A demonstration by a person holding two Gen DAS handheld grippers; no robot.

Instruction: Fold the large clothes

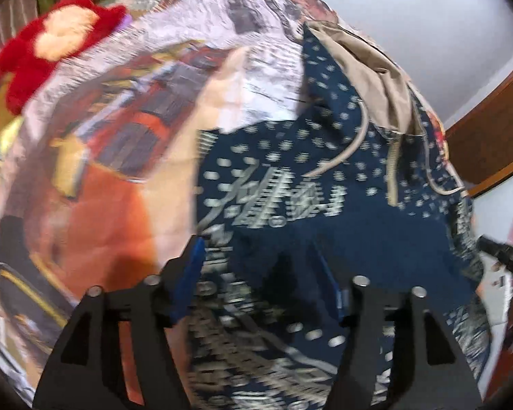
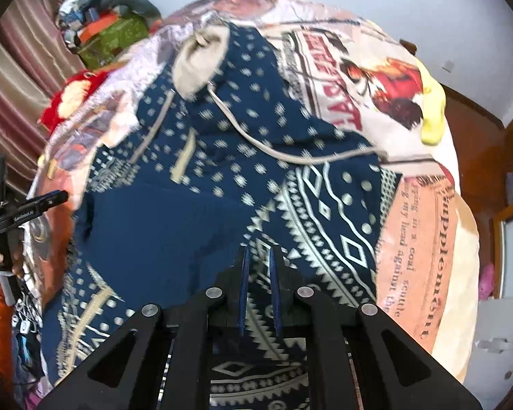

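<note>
Navy patterned hoodie [image 2: 174, 218] lies spread on the printed bedspread [image 2: 424, 212], hood [image 2: 198, 65] at the far end. Your left tongs [image 1: 263, 273] stand apart over the cloth, gripping nothing. Your right tongs [image 2: 258, 266] are pressed together, seemingly pinching the patterned hem, likely to anchor it for the fold.

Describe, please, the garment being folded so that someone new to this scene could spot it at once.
Start from the bed's printed bedspread, peach with pictures and lettering. Spread across its middle lies the navy garment, scattered with small pale motifs and crossed by pale geometric bands. Its beige hood lining and long beige drawcord set it apart from the red plush toy and the yellow item nearby.
</note>
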